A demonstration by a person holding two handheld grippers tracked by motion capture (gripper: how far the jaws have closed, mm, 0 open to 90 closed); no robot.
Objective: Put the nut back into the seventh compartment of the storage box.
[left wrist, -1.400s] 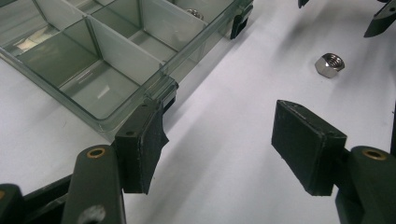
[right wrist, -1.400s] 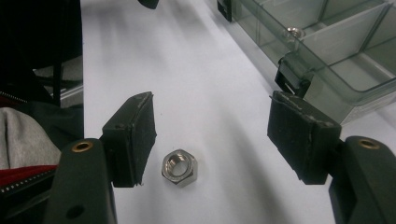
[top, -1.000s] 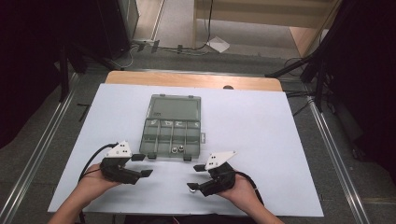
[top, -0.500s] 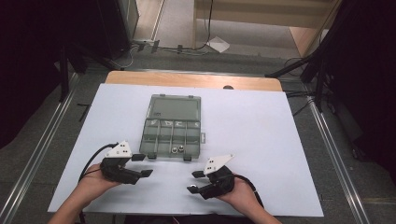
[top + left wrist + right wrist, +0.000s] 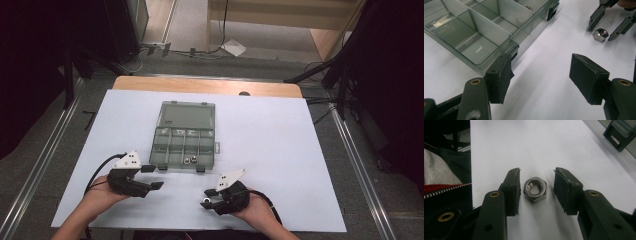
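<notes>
A steel hex nut [image 5: 535, 188] lies flat on the white table sheet [image 5: 280, 150], near its front edge. My right gripper [image 5: 536, 188] has a jaw on each side of the nut. Its jaws have just been closing, and a small gap shows between each pad [image 5: 512, 190] and the nut, so it is open. The left gripper view shows the nut [image 5: 600, 34] between those jaws too. My left gripper [image 5: 541, 75] stands open with nothing in it, one pad [image 5: 499, 77] close to the front corner of a clear compartment box [image 5: 159, 150]. In the high view both grippers [image 5: 154, 177] [image 5: 206, 198] sit in front of the box.
The box [image 5: 496, 53] lies open with its lid folded back, and two nuts [image 5: 189, 160] rest in its front compartments. A black latch [image 5: 621, 132] juts from its front wall. The wooden table edge [image 5: 200, 85] runs along the back. A person's sleeve [image 5: 441, 175] is close by.
The right gripper's jaws have narrowed around the nut on the sheet. The left gripper and the box have stayed where they were.
</notes>
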